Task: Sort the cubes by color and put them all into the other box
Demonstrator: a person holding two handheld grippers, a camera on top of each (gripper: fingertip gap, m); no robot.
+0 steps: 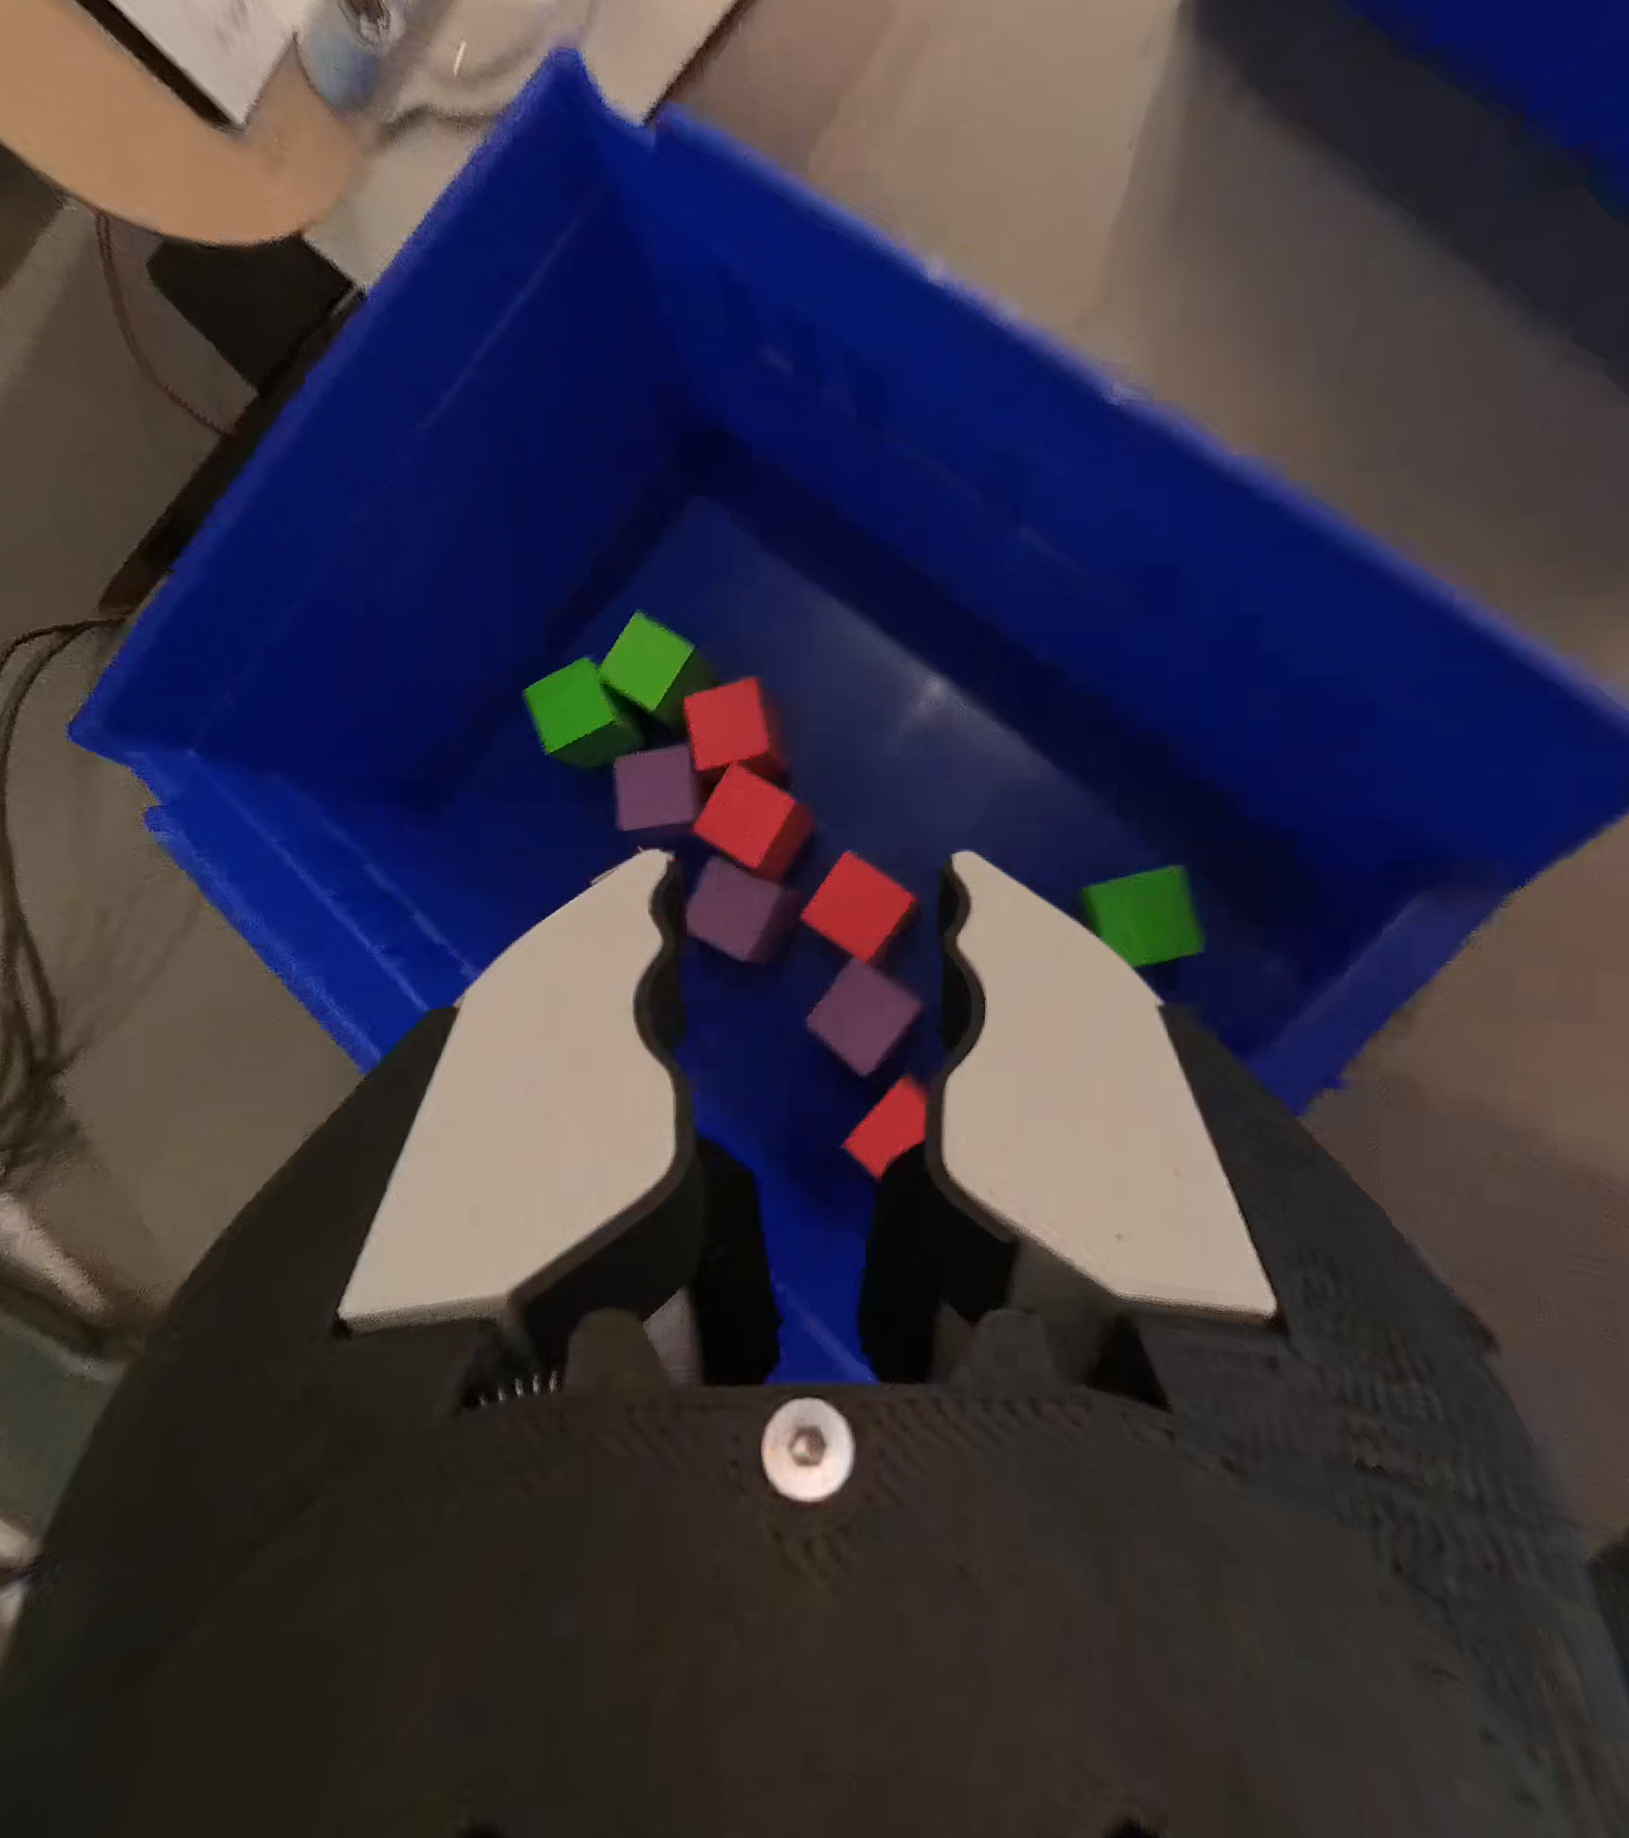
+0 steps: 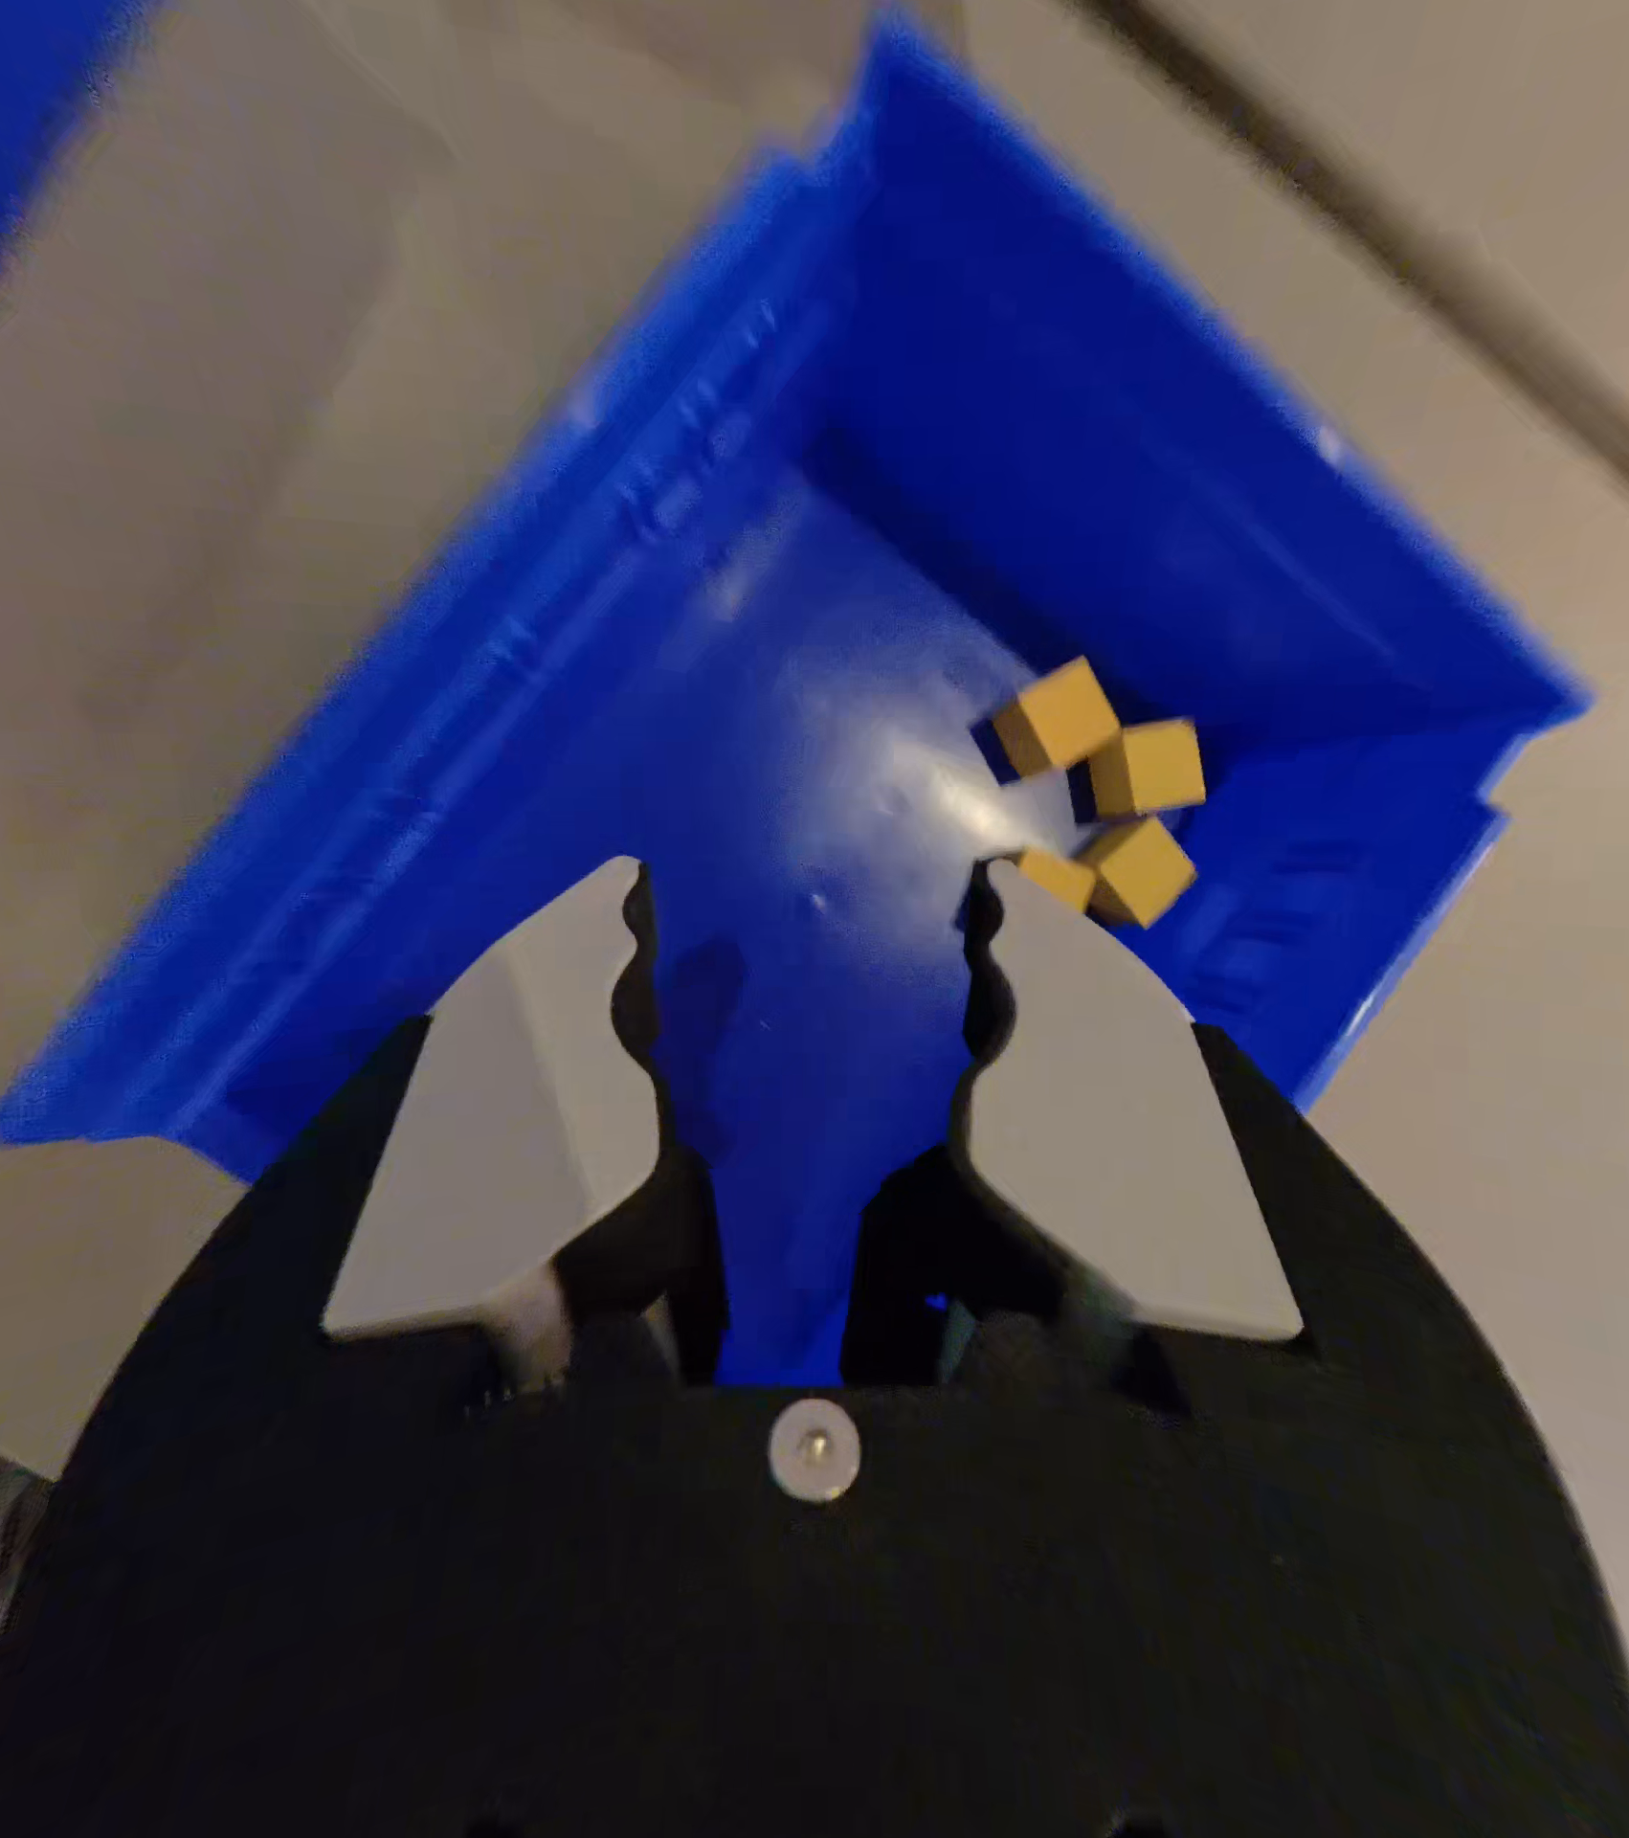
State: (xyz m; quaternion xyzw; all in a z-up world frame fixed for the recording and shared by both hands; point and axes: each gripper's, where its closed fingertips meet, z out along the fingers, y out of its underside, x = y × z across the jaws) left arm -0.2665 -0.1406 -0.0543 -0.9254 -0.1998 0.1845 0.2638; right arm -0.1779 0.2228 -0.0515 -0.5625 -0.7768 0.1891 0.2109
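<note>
Below, cubes [image 1: 753, 818] inside blue bin [image 1: 1139, 557].

Dim warm light, motion blur, floor glare

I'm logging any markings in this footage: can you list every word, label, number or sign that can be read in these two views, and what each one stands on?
None can be read.
The blue bin of coloured cubes in the left wrist view: no writing shows.
The blue bin with yellow cubes in the right wrist view: raised marks on its wall, too blurred to tell whether they are writing.
The white sheet at the top left of the left wrist view: too blurred to read.
</note>
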